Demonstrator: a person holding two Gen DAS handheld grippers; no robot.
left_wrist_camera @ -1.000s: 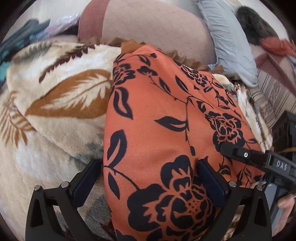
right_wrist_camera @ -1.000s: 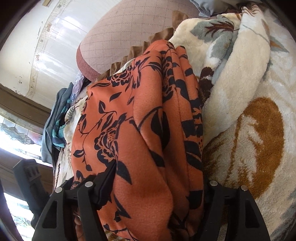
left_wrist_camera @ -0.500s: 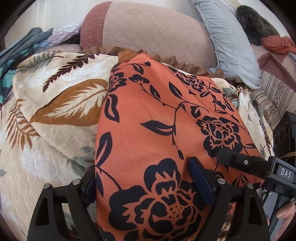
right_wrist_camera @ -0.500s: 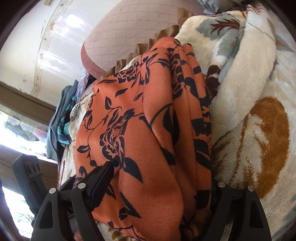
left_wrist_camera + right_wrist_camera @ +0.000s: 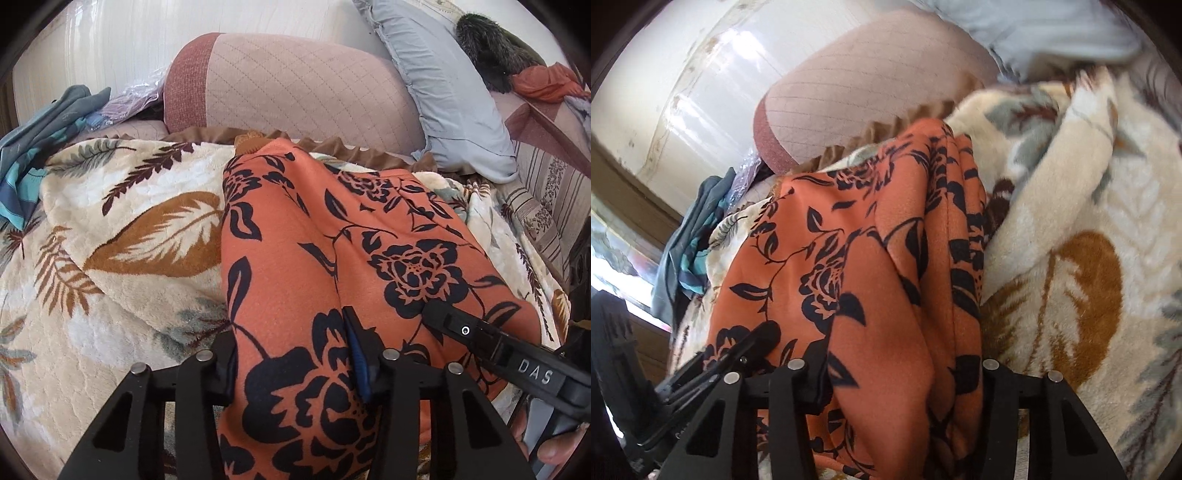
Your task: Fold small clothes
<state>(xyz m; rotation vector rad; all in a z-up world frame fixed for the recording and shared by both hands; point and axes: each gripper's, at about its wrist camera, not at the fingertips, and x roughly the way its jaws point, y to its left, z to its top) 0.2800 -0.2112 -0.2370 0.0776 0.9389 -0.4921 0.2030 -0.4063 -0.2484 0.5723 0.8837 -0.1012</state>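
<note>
An orange garment with black flowers lies lengthwise on a cream leaf-print blanket. My left gripper is shut on the garment's near end, with the cloth bunched between its jaws. My right gripper is also shut on the near end of the garment, which shows as several stacked folds. The right gripper shows in the left wrist view at the garment's right edge. The left gripper shows in the right wrist view at the lower left.
A pink quilted bolster lies behind the garment. A grey-blue pillow leans at the back right. Blue and teal clothes are heaped at the far left. The blanket rises in a fold to the right.
Both grippers have closed further on the garment's near end and pulled back. More of the bolster and wall shows behind, and the cloth is bunched tighter between the jaws.
</note>
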